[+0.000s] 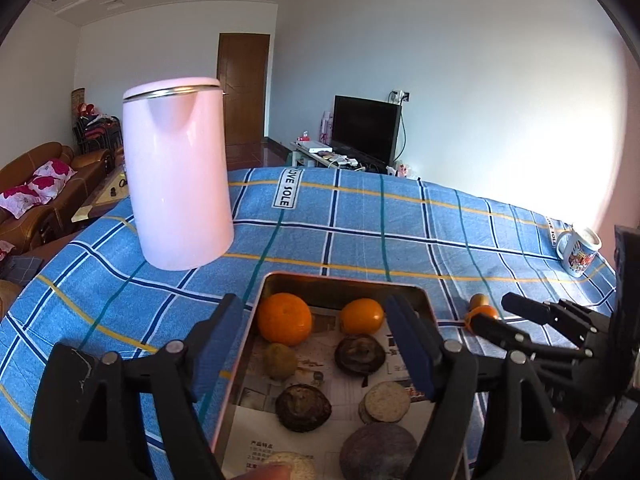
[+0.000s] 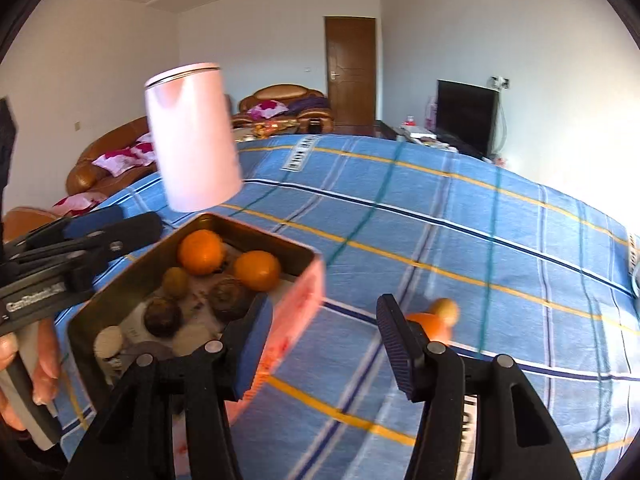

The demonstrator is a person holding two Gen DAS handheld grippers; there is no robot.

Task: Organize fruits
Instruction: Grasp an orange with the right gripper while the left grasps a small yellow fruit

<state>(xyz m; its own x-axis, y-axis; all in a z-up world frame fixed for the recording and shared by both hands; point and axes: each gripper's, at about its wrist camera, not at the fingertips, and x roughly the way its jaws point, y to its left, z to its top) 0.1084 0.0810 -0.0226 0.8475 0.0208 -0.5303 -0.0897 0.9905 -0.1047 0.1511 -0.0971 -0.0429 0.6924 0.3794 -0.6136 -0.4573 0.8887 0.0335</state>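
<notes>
A metal tin [image 1: 280,280] lined with printed paper sits on the worktop [image 1: 360,220], which is covered in a blue plaid cloth. Inside it, at the far end, lie two oranges [image 1: 284,319] side by side, with a small brown kiwi [image 1: 279,361] just near of the left one and several dark, wrinkled fruits [image 1: 359,354] filling the near half.

The left gripper [image 1: 316,344] hovers over the tin with its blue-padded jaws spread wide — nothing between them.

To the right of the tin, out on the cloth, a loose orange [image 2: 430,325] rests touching a second small kiwi [image 2: 445,309] just beyond it. The right gripper [image 2: 324,338] is likewise released; its right finger [image 2: 394,336] overlaps the loose orange in the right wrist view, but whether they touch I cannot tell.

A pink kettle [image 1: 176,176] stands far left of the tin, and a patterned mug [image 1: 578,250] sits at the far right edge.
</notes>
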